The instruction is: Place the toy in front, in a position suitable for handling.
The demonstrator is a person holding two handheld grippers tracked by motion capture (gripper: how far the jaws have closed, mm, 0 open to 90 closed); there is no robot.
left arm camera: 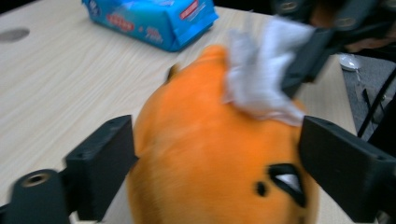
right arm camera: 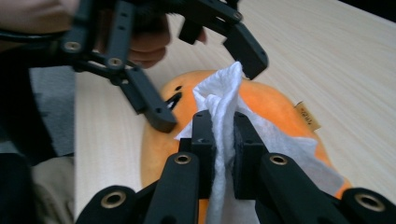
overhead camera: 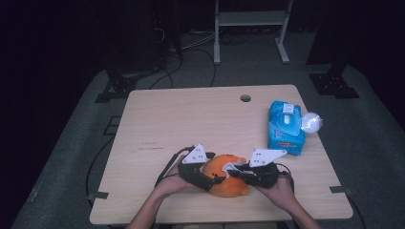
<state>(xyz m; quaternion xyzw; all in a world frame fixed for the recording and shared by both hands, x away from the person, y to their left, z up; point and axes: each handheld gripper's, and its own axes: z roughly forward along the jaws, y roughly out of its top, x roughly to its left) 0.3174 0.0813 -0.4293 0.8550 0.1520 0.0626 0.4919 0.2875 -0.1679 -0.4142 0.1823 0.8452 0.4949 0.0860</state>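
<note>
Near the desk's front edge, the left gripper (left arm camera: 210, 172) fingers straddle the soft orange plush toy (left arm camera: 210, 154), seemingly not pressing; the right gripper (right arm camera: 223, 140) pinches a limp wet wipe (right arm camera: 219, 100), best gripped by a bunched fold.

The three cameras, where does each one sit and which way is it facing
High view: above the person's side, looking forward and down on the table; both forearms, left gripper, right gripper.
Left gripper view: rides the left gripper, looking along its jaws straddling the orange plush toy.
Right gripper view: rides the right gripper, jaws pinching the white wipe; a hand behind the other gripper.
Shared: toy and wipe in all; blue wipes pack in high and left.
</note>
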